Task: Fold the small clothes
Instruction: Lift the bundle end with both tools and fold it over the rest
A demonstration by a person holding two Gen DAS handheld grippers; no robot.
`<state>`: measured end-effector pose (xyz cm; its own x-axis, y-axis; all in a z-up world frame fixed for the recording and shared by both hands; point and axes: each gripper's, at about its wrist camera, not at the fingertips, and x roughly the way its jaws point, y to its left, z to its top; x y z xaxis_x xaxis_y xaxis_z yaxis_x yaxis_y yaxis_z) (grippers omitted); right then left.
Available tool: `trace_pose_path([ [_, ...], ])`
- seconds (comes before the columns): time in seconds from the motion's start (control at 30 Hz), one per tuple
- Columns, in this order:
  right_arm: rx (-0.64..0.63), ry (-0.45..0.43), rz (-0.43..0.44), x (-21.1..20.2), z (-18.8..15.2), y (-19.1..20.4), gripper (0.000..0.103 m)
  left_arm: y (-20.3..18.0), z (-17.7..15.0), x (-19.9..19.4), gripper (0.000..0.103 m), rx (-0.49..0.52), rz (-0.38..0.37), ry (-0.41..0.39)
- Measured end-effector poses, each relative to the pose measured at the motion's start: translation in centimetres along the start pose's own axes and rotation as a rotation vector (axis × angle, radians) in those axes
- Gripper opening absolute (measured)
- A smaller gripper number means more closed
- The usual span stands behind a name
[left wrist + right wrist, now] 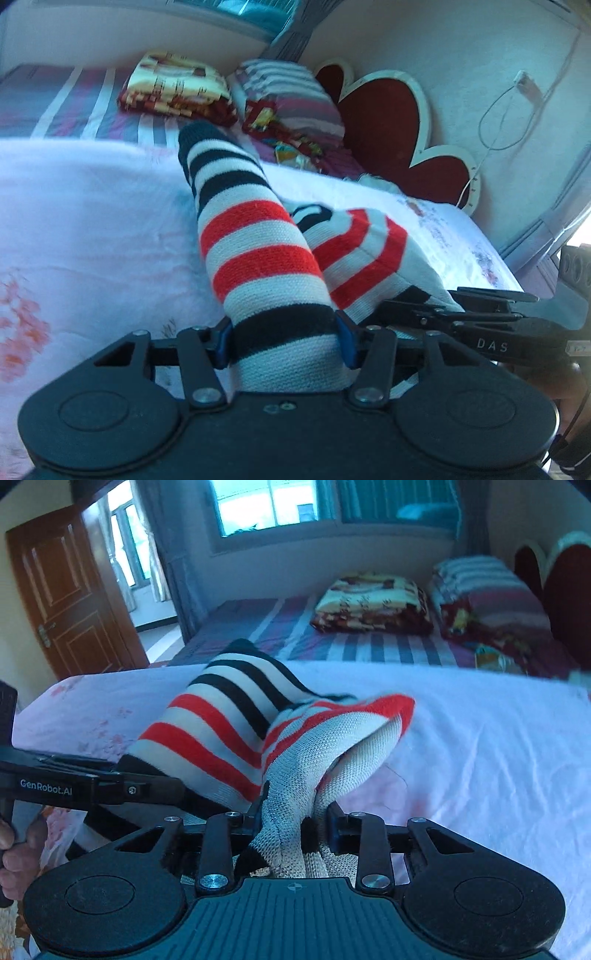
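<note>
Sweater (pixel 258 254), striped red, white and black, at centre frame in the left wrist view, draped over pale sheet (pixel 92 229). Pinched at its hem by left gripper (pixel 286 341), blue pads (pixel 347 339) pressed into the knit on both sides. Right gripper (pixel 461 314) at lower right, side-on, touching the cloth; grip hidden from here. Folded blanket (pixel 173 88) at upper left, headboard (pixel 388 125) at upper right.

Sweater (pixel 236 731) at centre of the right wrist view, bunched and lifted off sheet (pixel 480 746). Clamped on a gathered grey-white fold by right gripper (pixel 291 825), fingers closed against the fabric. Left gripper (pixel 110 786) at left edge, beside the striped part. Door (pixel 62 594) at upper left, blanket (pixel 373 602) upper right.
</note>
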<state>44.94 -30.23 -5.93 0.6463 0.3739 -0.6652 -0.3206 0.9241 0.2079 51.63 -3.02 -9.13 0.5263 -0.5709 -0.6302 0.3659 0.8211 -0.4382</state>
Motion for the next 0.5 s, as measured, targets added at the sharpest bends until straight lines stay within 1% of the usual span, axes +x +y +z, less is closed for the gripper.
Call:
trace_pose_path([
  [0.13, -0.044, -0.037, 0.024, 0.5, 0.7, 4.5, 0.032, 1.5, 0.0, -3.6, 0.05, 0.004, 0.014, -0.049],
  [0.27, -0.094, -0.052, 0.094, 2.6, 1.7, 10.3, 0.032, 4.6, -0.4, -7.9, 0.05, -0.007, 0.071, -0.084],
  [0.37, -0.13, -0.044, 0.169, 5.4, 2.2, 15.4, 0.032, 7.9, -1.3, -11.7, 0.05, -0.038, 0.133, -0.098],
  [0.5, -0.177, -0.025, 0.259, 9.3, 2.0, 23.7, 0.032, 12.2, -3.4, -17.1, 0.05, -0.094, 0.198, -0.117],
])
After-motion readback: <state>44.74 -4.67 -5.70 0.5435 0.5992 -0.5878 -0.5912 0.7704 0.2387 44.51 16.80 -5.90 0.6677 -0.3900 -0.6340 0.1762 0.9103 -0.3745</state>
